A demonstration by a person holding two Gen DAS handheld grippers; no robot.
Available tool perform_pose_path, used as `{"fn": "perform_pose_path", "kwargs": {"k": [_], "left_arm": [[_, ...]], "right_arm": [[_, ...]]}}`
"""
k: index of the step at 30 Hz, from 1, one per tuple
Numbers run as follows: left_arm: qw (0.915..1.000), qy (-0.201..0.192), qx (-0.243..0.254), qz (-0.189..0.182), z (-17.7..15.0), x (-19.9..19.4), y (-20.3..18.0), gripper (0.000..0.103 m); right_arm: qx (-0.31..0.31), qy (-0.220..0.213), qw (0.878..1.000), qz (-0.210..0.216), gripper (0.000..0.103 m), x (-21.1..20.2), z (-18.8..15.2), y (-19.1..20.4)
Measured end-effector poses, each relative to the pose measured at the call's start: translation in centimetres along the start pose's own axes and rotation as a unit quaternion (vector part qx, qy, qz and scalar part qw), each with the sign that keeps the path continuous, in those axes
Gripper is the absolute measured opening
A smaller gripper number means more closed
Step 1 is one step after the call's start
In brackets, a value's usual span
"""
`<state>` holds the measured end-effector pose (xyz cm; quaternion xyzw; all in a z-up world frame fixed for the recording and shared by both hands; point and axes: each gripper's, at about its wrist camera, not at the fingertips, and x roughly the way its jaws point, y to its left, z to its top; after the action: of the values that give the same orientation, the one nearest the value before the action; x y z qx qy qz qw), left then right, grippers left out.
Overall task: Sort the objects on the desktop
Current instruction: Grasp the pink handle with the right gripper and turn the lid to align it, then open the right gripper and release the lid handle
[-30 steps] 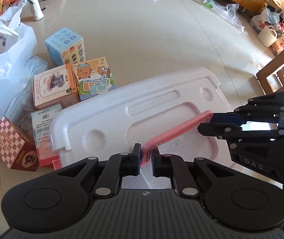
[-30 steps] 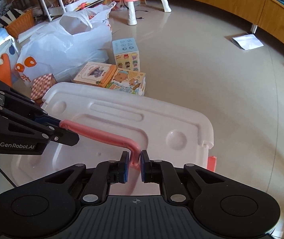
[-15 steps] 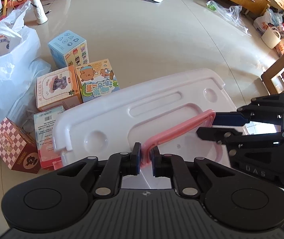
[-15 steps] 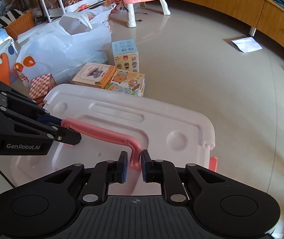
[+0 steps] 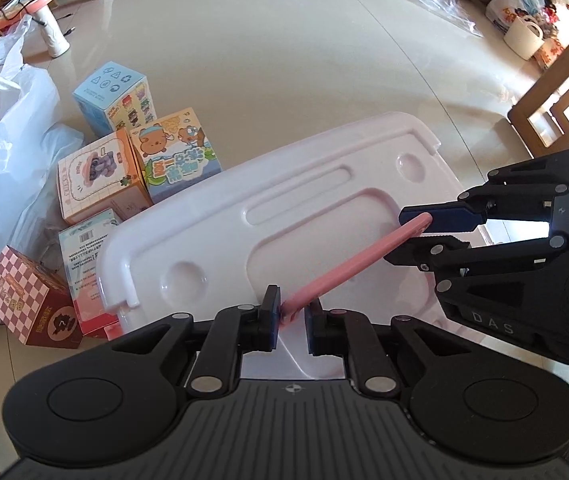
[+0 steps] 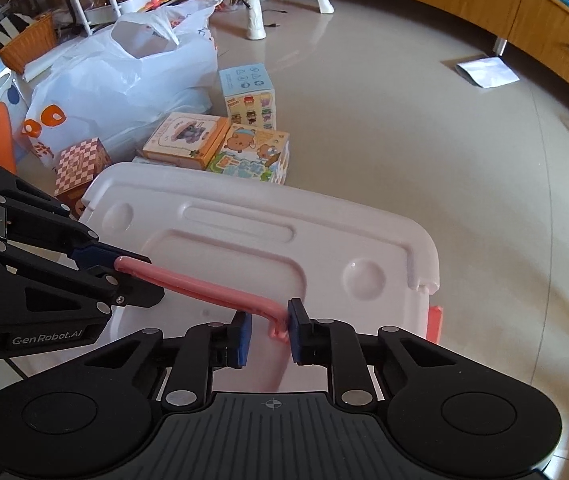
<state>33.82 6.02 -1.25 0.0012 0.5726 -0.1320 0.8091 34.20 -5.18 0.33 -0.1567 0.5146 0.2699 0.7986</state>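
A white storage box with a moulded lid (image 5: 324,184) stands on the floor; it also shows in the right wrist view (image 6: 268,232). Its pink handle (image 5: 348,268) runs across the lid between my grippers, also seen in the right wrist view (image 6: 212,288). My left gripper (image 5: 292,316) has opened; the handle's end lies between its jaws against the left one. My right gripper (image 6: 269,330) has opened too, the handle's bent end resting by its right jaw. Each gripper shows in the other's view (image 5: 428,228) (image 6: 132,276).
Several toy boxes lie on the floor left of the bin: a blue one (image 5: 112,96), an orange one (image 5: 96,176), a bear-print one (image 5: 172,152), a checkered one (image 5: 24,304). White plastic bags (image 6: 124,80) lie behind them. A wooden chair (image 5: 556,104) stands right.
Both grippers have opened their jaws around the pink handle's ends, having gripped it before. The box sits lower and farther from the cameras' earlier framing.
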Motion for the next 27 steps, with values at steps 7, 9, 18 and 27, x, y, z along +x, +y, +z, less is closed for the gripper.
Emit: {"fn": "perform_pose_path", "kwargs": {"k": [7, 9, 18, 27], "left_arm": [[0.9999, 0.0, 0.015, -0.002, -0.9, -0.7, -1.1, 0.015], [0.9999, -0.009, -0.007, -0.002, -0.7, -0.5, -0.6, 0.015], [0.9981, -0.039, -0.048, -0.008, -0.4, -0.2, 1.0, 0.015], [0.9967, -0.03, -0.074, -0.015, -0.8, -0.7, 1.0, 0.017]], "right_arm": [[0.0, 0.004, 1.0, 0.009, 0.018, -1.1, -1.5, 0.1], [0.007, -0.007, 1.0, 0.011, 0.015, -1.1, -1.5, -0.3], [0.012, -0.028, 1.0, 0.004, 0.011, -0.1, -0.4, -1.0], [0.086, -0.03, 0.995, 0.047, 0.013, -0.9, -1.6, -2.7]]}}
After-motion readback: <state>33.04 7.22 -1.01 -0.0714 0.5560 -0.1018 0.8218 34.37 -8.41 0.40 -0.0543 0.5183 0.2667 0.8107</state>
